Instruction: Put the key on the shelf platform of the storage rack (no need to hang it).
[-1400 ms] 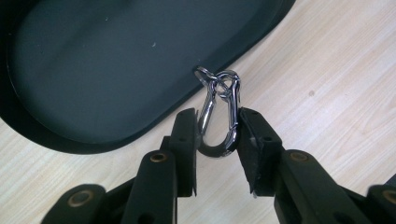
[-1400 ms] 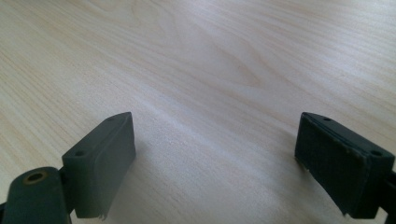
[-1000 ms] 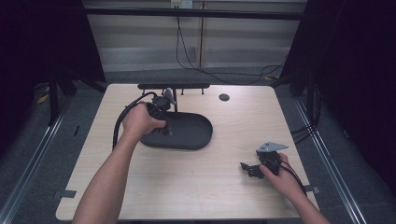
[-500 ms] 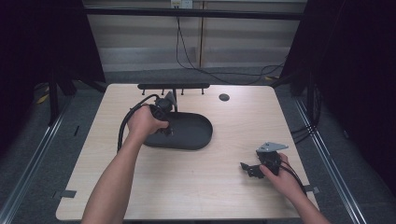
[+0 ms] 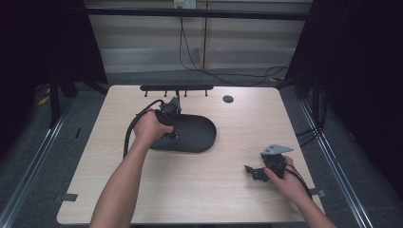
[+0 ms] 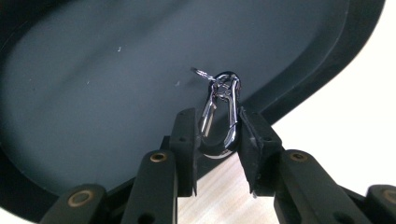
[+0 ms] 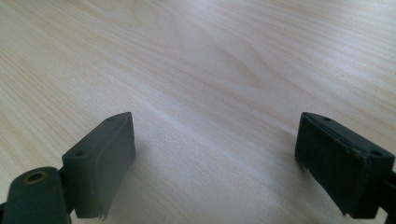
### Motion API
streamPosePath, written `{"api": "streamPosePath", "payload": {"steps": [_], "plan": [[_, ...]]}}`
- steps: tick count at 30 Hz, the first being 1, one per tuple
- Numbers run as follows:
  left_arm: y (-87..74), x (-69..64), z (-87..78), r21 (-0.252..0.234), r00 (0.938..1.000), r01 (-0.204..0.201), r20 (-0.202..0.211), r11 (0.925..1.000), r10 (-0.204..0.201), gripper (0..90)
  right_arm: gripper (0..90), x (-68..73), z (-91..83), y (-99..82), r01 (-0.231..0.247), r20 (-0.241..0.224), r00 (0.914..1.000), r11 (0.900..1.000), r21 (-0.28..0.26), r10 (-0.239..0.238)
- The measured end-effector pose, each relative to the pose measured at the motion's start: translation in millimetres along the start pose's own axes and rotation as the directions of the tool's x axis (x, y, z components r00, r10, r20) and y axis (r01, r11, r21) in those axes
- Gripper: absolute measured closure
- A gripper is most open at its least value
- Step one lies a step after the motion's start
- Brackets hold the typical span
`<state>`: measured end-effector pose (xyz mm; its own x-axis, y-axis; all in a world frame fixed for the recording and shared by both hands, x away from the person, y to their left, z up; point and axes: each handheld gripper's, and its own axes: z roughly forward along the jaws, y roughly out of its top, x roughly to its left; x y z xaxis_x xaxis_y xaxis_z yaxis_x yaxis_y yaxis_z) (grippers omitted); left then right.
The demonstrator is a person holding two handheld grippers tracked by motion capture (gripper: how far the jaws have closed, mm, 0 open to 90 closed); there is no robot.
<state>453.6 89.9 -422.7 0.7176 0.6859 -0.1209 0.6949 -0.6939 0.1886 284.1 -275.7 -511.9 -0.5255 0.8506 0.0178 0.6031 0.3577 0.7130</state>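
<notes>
You hold the carabiner point(image 6: 219, 122) clamped in left gripper point(image 6: 217, 135) fingers above the tray point(image 5: 199, 135); right gripper point(image 7: 215, 154) fingers apart; probably release next.

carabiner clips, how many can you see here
1. A silver carabiner clip sits between the pads of the left tool, over the near rim of the dark oval tray. Others could be hidden behind the hand in the high view.

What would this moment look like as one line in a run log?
left gripper: shut on metal carabiner clip over dark oval tray | right gripper: open, nothing between jaws, low over wooden table
</notes>
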Motion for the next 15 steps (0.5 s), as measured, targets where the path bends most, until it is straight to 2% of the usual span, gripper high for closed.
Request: {"api": "streamPosePath", "payload": {"steps": [5, 13, 15], "plan": [[3.4, -0.9, 6.3, -0.002, 1.0, -0.001, -0.008, 1.0, 0.001, 68.8, 11.9, 0.0, 0.0, 0.0, 0.0, 0.0, 1.0, 1.0, 0.0, 0.0], [1.6, 0.2, 19.3, -0.018, 0.9996, 0.02, -0.02, 0.9996, -0.02, 68.7, 11.9, 0.0, 0.0, 0.0, 0.0, 0.0, 1.0, 1.0, 0.0, 0.0], [0.7, 1.3, 22.5, -0.025, 0.9991, 0.022, -0.035, 0.9995, -0.022, 68.7, 11.9, 0.0, 0.0, 0.0, 0.0, 0.0, 1.0, 1.0, 0.0, 0.0]]}}
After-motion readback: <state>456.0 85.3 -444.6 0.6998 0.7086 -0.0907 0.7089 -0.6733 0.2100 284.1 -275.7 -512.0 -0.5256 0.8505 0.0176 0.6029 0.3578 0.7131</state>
